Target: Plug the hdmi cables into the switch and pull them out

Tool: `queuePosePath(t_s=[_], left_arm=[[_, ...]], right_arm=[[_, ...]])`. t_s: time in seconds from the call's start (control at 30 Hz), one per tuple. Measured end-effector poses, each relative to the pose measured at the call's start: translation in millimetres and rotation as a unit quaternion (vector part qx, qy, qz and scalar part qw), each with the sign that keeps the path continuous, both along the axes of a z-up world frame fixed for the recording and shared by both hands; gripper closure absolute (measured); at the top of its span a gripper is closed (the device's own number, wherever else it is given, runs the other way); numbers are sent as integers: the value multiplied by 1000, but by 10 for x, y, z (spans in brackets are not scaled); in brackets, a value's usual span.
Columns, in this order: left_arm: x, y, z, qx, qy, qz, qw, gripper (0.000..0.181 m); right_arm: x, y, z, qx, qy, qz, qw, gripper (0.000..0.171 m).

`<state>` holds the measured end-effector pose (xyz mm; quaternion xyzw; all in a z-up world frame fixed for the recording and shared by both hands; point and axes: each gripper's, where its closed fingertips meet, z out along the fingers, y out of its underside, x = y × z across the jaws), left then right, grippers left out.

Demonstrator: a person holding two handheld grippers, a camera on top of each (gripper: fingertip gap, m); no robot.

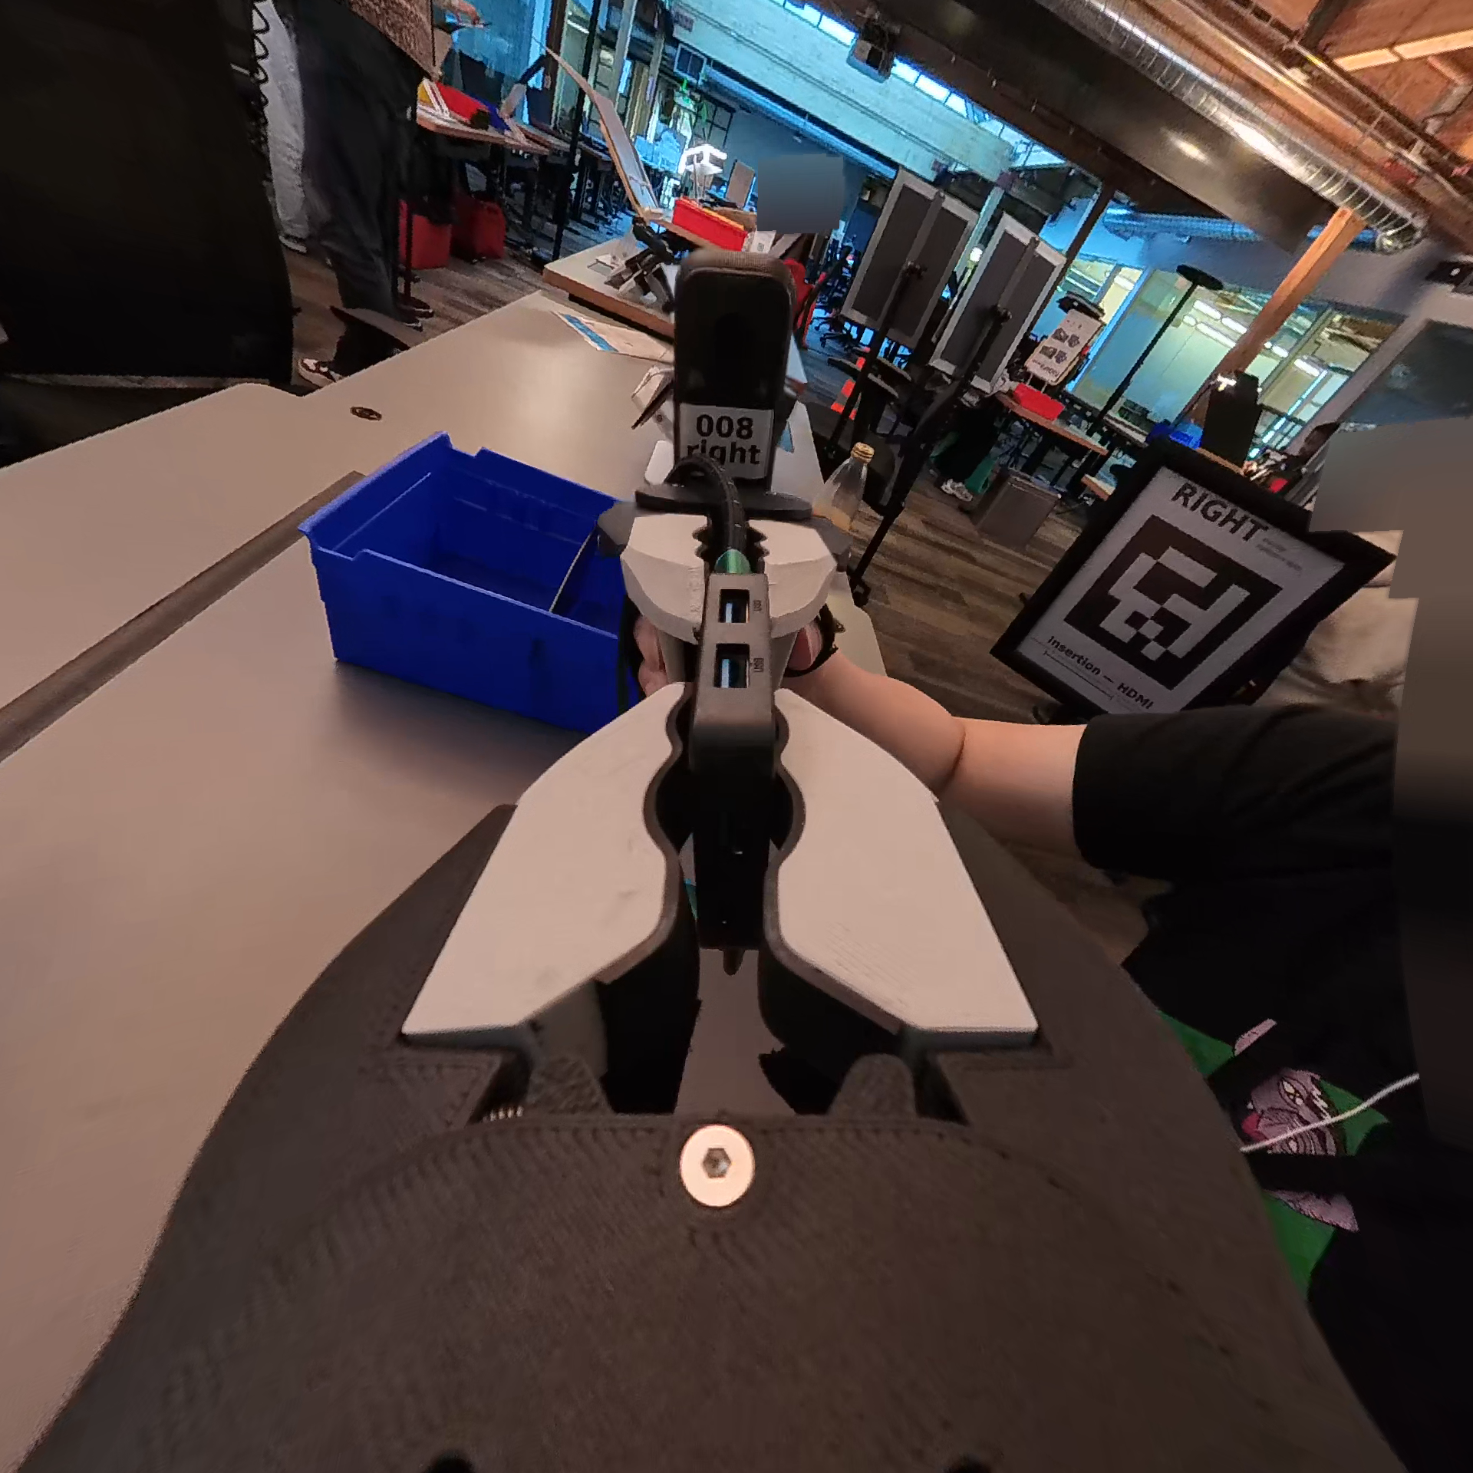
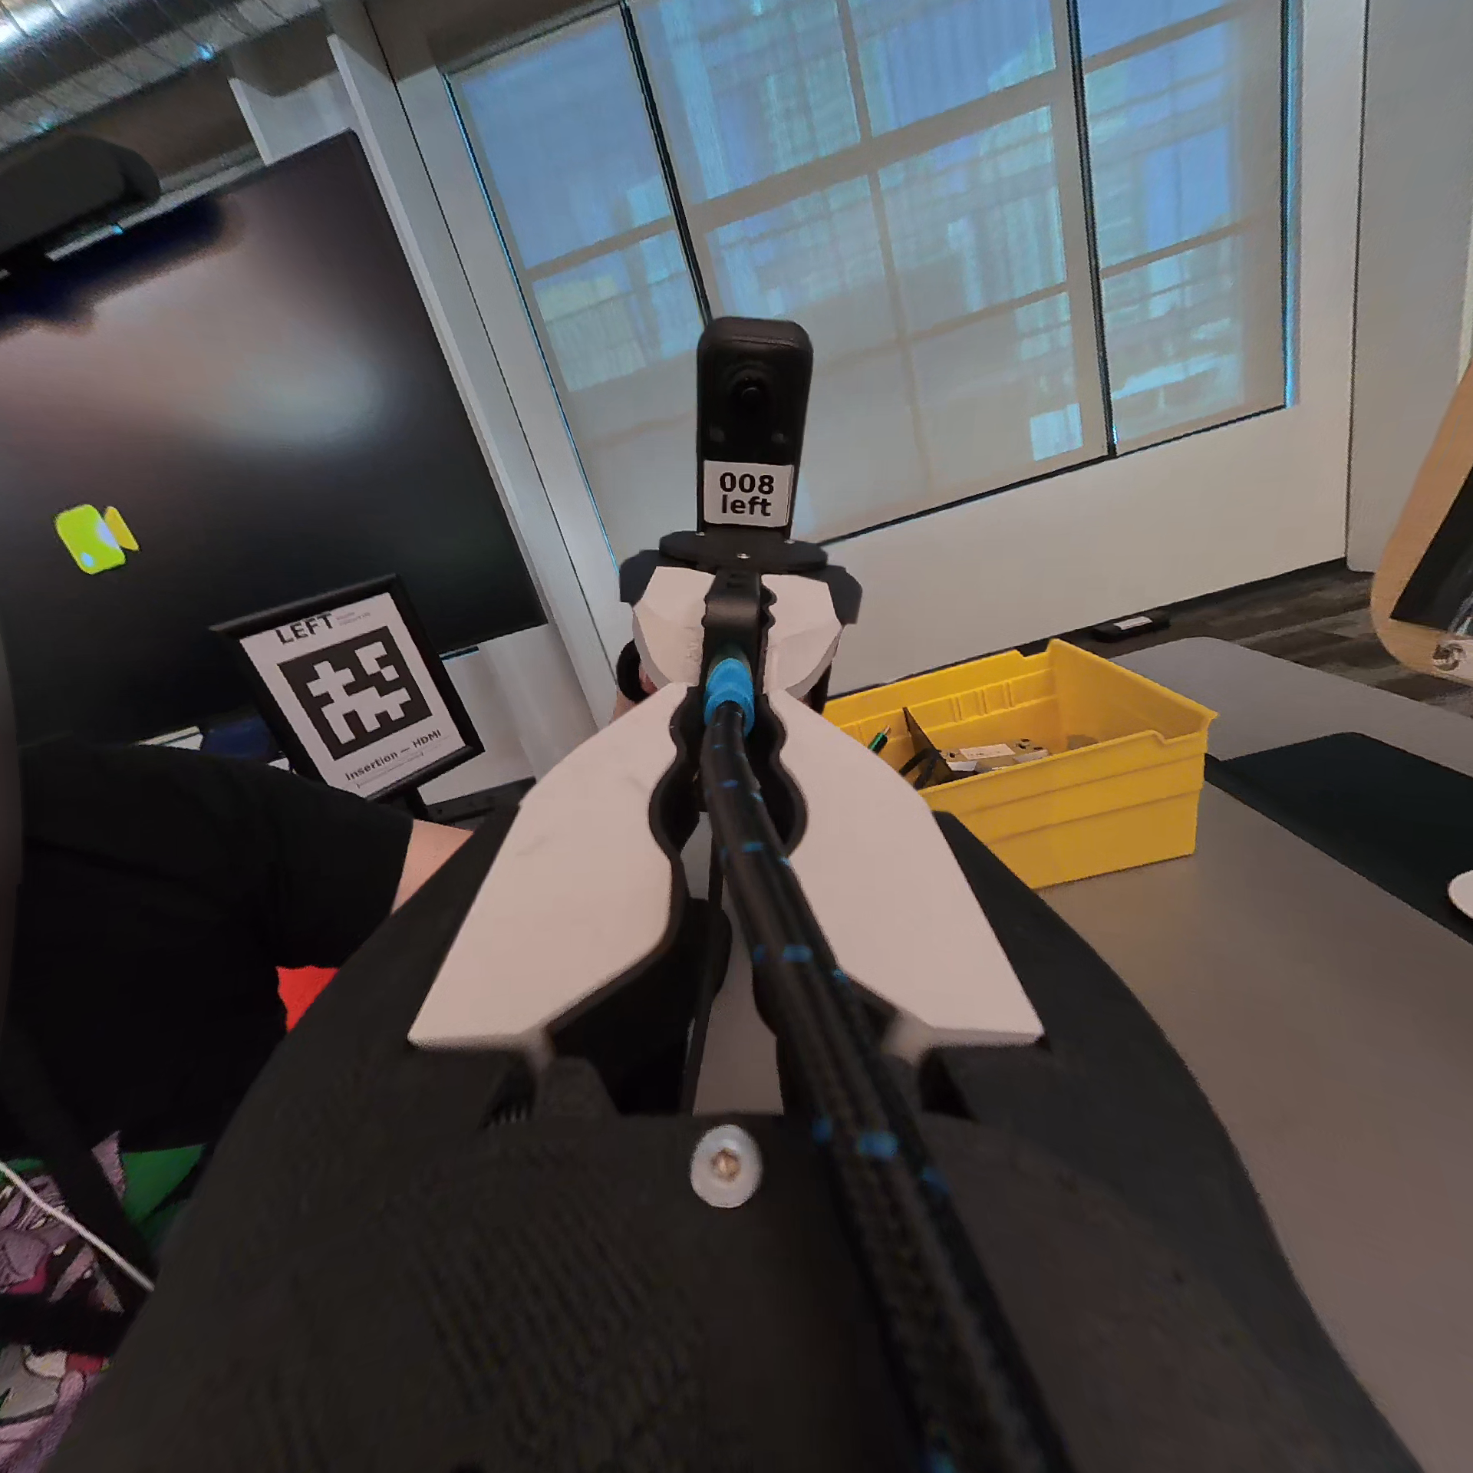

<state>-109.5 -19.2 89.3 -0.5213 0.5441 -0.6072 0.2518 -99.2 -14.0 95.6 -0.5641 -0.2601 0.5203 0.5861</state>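
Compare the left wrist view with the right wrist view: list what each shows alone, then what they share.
Left wrist view only: the blue bin on the table, and the switch's side ports, seen between the left tongs.

Right wrist view only: the yellow bin holding small parts, a large window, and the black-and-blue braided cable running through the right tongs.

Shared: both tongs meeting tip to tip, each shut, with the cable's plug at the switch.

The left tongs are closed, white fingers clamped on a black device. The right tongs are closed on a cable plug. Both tongs face each other tip to tip, level. A bare forearm extends behind the right tongs.
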Motion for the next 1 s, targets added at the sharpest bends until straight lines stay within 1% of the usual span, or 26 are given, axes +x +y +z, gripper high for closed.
queuePosePath(t_s=[0.07, 0.37, 0.47, 0.57, 0.6, 0.67, 0.8, 1.0], left_arm=[[4, -6, 1, 0, -3, -3, 1000, 169], [-13, 1, 28, 11, -7, 4, 1000, 169], [-37, 10, 29, 17, 4, 2, 1000, 168], [-36, -24, 7, 3, 19, -3, 1000, 168], [-32, -24, -11, 1, 24, -3, 1000, 168], [-11, -11, -29, -4, 23, -2, 1000, 168], [43, 51, -25, -7, 9, 13, 1000, 168], [172, 161, 28, -53, -36, 47, 997, 169]], right_arm=[[-2, -10, -2, 3, -12, -3, 1000, 159], [-27, -4, 15, 4, 8, -2, 1000, 158], [-43, 6, 24, -9, 1, 7, 1000, 158], [-34, -13, 32, -4, -3, 11, 1000, 158], [-33, -10, 50, -7, 9, 12, 1000, 156], [-23, 26, 37, -12, 24, 7, 1000, 158], [31, 94, -11, -62, 56, 21, 996, 158], [161, 185, 21, -60, 109, -18, 992, 158]])
